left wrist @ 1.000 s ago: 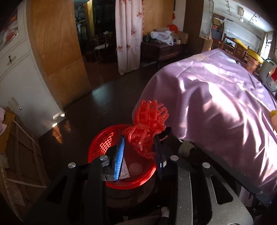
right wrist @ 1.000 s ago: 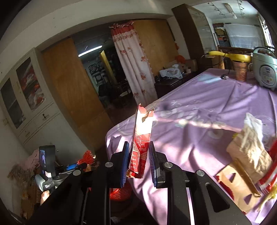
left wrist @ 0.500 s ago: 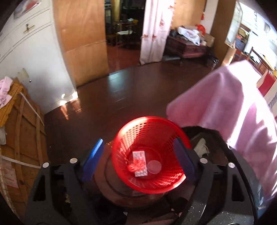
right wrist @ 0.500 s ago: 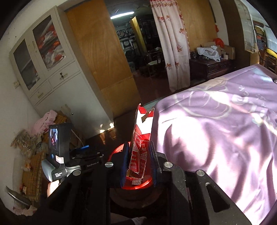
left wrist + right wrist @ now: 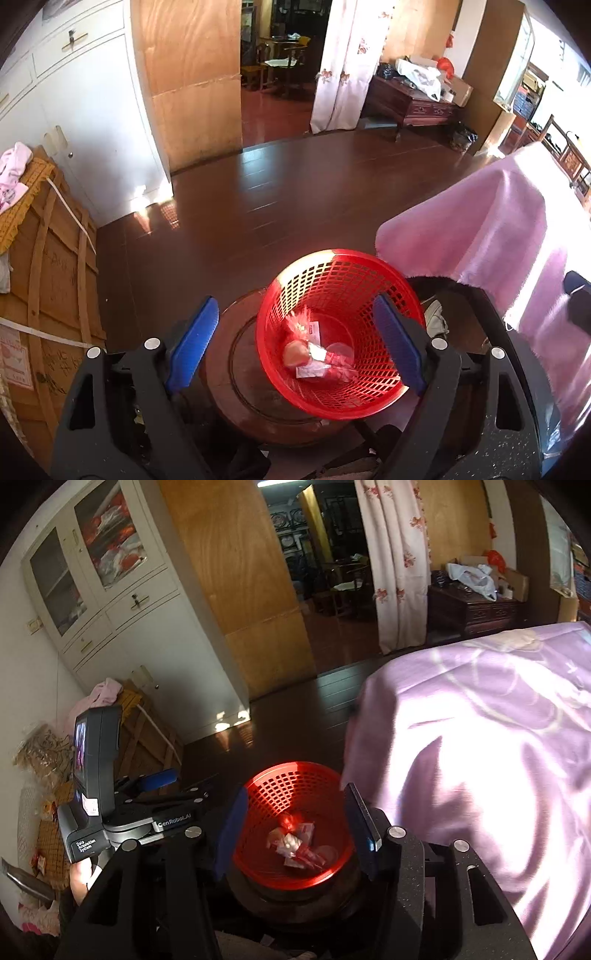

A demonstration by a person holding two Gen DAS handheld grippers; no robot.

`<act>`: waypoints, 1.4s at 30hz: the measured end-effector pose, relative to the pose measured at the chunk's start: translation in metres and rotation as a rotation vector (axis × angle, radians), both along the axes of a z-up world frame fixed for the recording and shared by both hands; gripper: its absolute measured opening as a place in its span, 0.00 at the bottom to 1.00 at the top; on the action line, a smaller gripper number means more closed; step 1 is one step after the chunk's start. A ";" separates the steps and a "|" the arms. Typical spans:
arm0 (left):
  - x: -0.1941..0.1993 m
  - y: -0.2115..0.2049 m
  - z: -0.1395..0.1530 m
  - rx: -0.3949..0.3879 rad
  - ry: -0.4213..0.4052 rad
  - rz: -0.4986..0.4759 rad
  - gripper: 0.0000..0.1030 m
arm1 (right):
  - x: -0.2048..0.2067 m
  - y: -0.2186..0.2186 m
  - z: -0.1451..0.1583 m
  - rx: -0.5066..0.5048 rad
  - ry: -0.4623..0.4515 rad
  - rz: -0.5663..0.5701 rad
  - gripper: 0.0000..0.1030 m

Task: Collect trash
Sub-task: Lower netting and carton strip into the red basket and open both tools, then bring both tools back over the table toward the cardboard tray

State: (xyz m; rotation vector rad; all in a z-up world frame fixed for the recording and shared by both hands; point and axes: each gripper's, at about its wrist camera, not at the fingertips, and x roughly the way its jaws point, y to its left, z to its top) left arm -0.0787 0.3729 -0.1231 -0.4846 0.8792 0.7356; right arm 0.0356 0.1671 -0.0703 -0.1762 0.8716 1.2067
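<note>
Both grippers hang over the red basket, which stands on a round dark wooden stand just beside the pink-draped table.

Left gripper: fingers spread wide, nothing between the blue pads. The basket's mouth sits between them in the left wrist view.

Right gripper: jaws apart and empty, bracketing the basket rim in its own view. The left tool's body shows just left of the basket there.

Trash: a small heap at the basket bottom — white and red wrapper pieces, a pale round thing beside them. The red scrap above the heap in the right wrist view is smeared; possibly still falling, cannot say for sure.

Judgement on the step: this is a drop, and it looks done for both tools. To finish it well:
- keep the fingers spread until clear of the rim, so nothing catches and drags back out;
- lift straight up from the basket before swinging toward the table — the basket looks light and tilts on its stand, so a sideways knock could tip it;
- check that no piece hangs on the mesh wall or rim.

Next pieces would presumably come from the table top; that surface is out of view here.
</note>
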 end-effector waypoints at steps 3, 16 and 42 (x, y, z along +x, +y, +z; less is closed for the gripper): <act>0.004 -0.006 0.004 0.007 0.001 -0.016 0.81 | 0.002 -0.013 0.003 0.019 -0.001 -0.031 0.56; 0.029 -0.076 0.043 0.137 -0.035 -0.176 0.86 | 0.017 -0.114 0.022 0.117 -0.076 -0.209 0.74; 0.124 -0.286 0.078 0.228 -0.088 -0.687 0.91 | 0.058 -0.388 0.017 0.321 -0.079 -0.804 0.89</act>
